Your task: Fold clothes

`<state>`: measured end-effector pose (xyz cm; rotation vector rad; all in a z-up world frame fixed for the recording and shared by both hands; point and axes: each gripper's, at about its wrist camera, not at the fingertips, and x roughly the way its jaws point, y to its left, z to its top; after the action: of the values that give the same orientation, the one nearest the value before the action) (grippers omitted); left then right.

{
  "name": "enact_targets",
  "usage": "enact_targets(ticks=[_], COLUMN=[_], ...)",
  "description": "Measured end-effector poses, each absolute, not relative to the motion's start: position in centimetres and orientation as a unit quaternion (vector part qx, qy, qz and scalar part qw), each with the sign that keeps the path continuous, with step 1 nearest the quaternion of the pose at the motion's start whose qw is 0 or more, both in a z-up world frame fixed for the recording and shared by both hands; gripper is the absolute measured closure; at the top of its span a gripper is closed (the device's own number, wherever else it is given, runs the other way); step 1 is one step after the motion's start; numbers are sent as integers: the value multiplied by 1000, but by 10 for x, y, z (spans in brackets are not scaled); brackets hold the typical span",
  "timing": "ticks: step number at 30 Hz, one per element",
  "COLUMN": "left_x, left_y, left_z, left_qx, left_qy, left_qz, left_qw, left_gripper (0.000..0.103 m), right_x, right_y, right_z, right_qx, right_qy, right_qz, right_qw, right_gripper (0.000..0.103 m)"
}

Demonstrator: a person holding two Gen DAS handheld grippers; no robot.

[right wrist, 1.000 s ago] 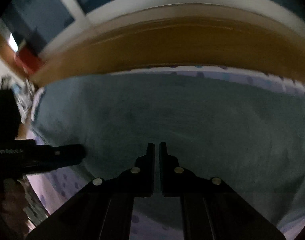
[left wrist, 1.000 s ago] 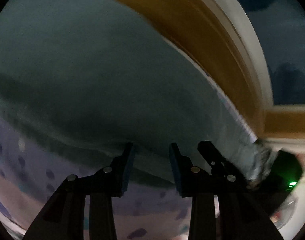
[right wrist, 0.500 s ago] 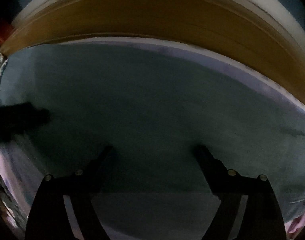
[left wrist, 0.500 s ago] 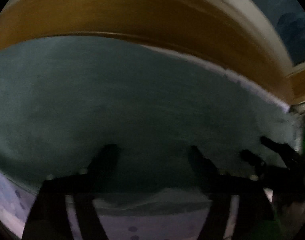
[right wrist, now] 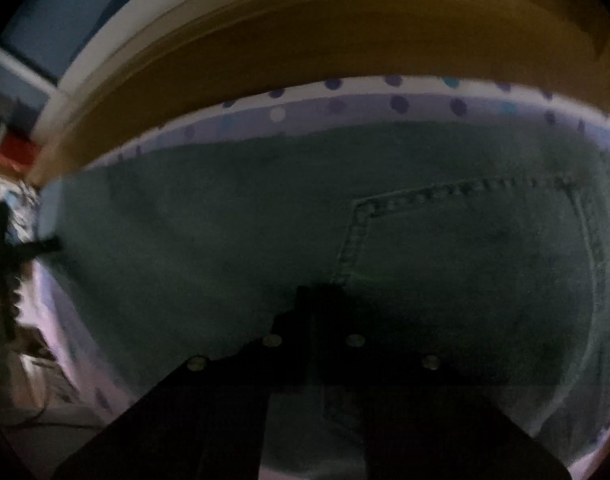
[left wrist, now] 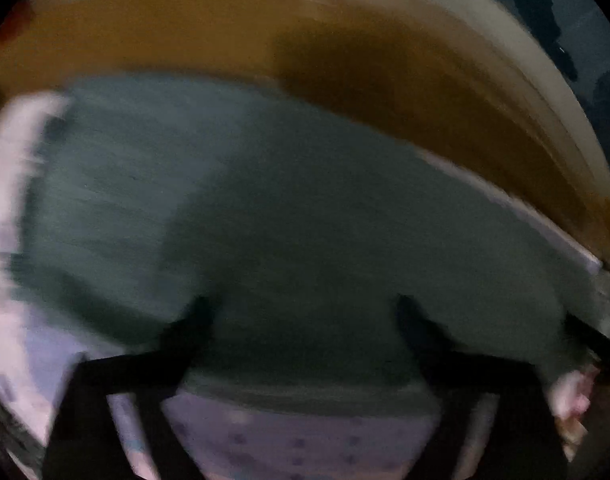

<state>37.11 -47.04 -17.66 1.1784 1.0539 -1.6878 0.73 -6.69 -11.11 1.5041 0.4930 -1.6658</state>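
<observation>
Grey-green jeans (left wrist: 305,220) lie flat on a dotted bed sheet (left wrist: 297,444). My left gripper (left wrist: 305,308) points down over them. Its jaws are opening and stand wide apart, with only the flat cloth below them. The picture is blurred by motion. In the right wrist view the jeans (right wrist: 225,220) show a back pocket seam (right wrist: 465,188). My right gripper (right wrist: 319,292) is closing, its dark fingers drawn together at the denim just below that seam. I cannot make out cloth pinched between them. The left gripper (right wrist: 9,248) shows at the left edge.
A brown wooden bed frame (right wrist: 305,40) runs along the far side of the sheet (right wrist: 397,102), with a pale wall trim behind it. A red object (right wrist: 17,152) sits at the far left. A hand (left wrist: 573,400) shows at the right edge of the left wrist view.
My left jaws have spread wide and that view has slid across the jeans. The right jaws stood wide half a second ago and are now together, nearer the pocket.
</observation>
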Motion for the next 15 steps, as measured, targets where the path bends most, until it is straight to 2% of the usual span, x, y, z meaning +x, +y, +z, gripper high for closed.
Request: enact_targets(ticks=[1, 2, 3, 4, 7, 10, 12, 15], left_x=[383, 403, 415, 434, 492, 549, 570, 582], left_y=[-472, -477, -480, -485, -494, -503, -512, -522], left_z=[-169, -165, -165, -166, -172, -183, -194, -205], left_qx=[456, 445, 440, 434, 422, 375, 348, 360], left_qy=[410, 427, 438, 450, 468, 517, 546, 541], left_qz=[-670, -667, -664, -660, -640, -632, -630, -624], left_qw=[418, 418, 416, 417, 440, 440, 429, 434], left_gripper=[3, 3, 3, 3, 3, 3, 3, 3], right_x=[13, 18, 25, 32, 57, 80, 92, 115], right_y=[-68, -68, -69, -69, -74, -84, -89, -102], right_z=[-107, -103, -99, -95, -93, -90, -90, -89], right_qx=[593, 589, 579, 569, 562, 563, 564, 566], right_qy=[198, 199, 208, 217, 251, 245, 240, 234], right_qz=[-666, -670, -680, -689, -692, -691, -692, -693], right_qw=[407, 405, 399, 394, 378, 382, 382, 379], right_gripper=[83, 30, 4, 0, 0, 0, 0, 0])
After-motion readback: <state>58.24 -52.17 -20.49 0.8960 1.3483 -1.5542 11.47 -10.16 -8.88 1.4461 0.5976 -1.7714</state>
